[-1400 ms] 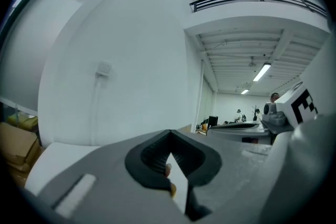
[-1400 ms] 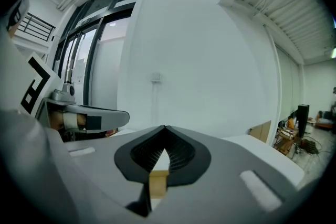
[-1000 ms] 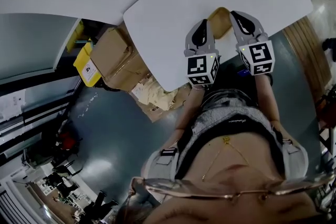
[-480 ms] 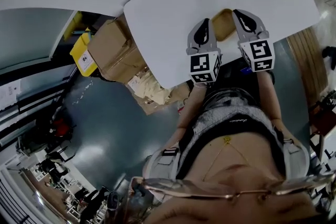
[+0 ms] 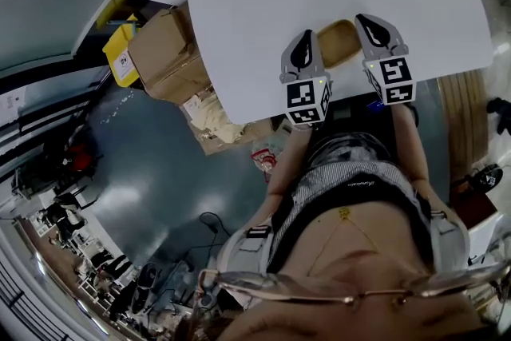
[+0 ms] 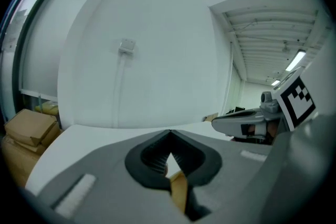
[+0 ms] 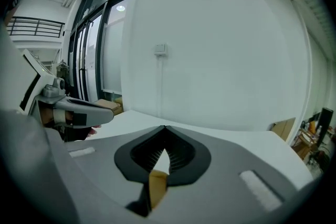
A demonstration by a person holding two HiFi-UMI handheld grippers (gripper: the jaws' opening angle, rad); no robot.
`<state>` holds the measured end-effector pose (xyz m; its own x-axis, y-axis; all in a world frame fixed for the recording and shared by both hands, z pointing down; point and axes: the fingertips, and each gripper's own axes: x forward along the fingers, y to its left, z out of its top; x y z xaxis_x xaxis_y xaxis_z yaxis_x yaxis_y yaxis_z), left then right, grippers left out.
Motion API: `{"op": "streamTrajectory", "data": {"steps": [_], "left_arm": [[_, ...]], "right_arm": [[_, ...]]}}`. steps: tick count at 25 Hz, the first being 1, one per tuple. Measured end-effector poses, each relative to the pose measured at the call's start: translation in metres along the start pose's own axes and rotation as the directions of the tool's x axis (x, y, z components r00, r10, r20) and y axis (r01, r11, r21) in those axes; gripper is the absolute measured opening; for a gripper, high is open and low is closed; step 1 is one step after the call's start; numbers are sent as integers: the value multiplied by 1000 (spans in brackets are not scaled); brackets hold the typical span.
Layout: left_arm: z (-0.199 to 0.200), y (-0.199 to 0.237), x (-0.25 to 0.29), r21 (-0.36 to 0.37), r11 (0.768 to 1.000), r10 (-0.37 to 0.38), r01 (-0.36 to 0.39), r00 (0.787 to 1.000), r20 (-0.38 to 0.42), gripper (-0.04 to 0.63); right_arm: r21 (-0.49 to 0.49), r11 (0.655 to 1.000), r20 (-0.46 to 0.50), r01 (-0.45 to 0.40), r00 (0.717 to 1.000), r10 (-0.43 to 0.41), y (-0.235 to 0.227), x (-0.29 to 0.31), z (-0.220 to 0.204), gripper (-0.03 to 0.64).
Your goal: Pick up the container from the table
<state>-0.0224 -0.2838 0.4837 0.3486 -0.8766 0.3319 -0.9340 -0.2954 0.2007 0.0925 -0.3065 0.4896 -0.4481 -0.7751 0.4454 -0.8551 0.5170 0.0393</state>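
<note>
In the head view, the brown container (image 5: 338, 42) is in the upper middle of the frame, by the near edge of the white table (image 5: 263, 4). The left gripper (image 5: 304, 44) touches its left side. The right gripper (image 5: 373, 26) touches its right side. Cardboard boxes (image 5: 160, 52) lie on the floor at the upper left.

In the left gripper view, low in the middle of the frame, the left gripper (image 6: 169, 136) has its jaws squeezed together. They pinch a thin brown edge of the container (image 6: 178, 191).

In the right gripper view, also low in the middle, the right gripper (image 7: 165, 131) is closed tight the same way. It pinches the other brown edge of the container (image 7: 156, 186).

The container looks thin and light, maybe made of card, so its walls may bend. Holding it by the rim on two opposite sides seems a good way. A soft squeeze and both sides kept level should stop it from tipping or slipping. I cannot tell if it is off the table yet.
</note>
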Motion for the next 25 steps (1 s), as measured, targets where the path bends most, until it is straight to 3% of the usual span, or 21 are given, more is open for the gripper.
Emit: {"op": "streamTrajectory", "data": {"steps": [12,25], "left_arm": [[-51,14,7,-46,994,88,-94,989,-117,0],[-127,35,11,-152,973,127,-176,950,-286,0]], "right_arm": [[-9,997,-122,-80,989,78,2,26,-50,26],[-5,992,-321,-124,940,116,-1,46,-131,26]]}}
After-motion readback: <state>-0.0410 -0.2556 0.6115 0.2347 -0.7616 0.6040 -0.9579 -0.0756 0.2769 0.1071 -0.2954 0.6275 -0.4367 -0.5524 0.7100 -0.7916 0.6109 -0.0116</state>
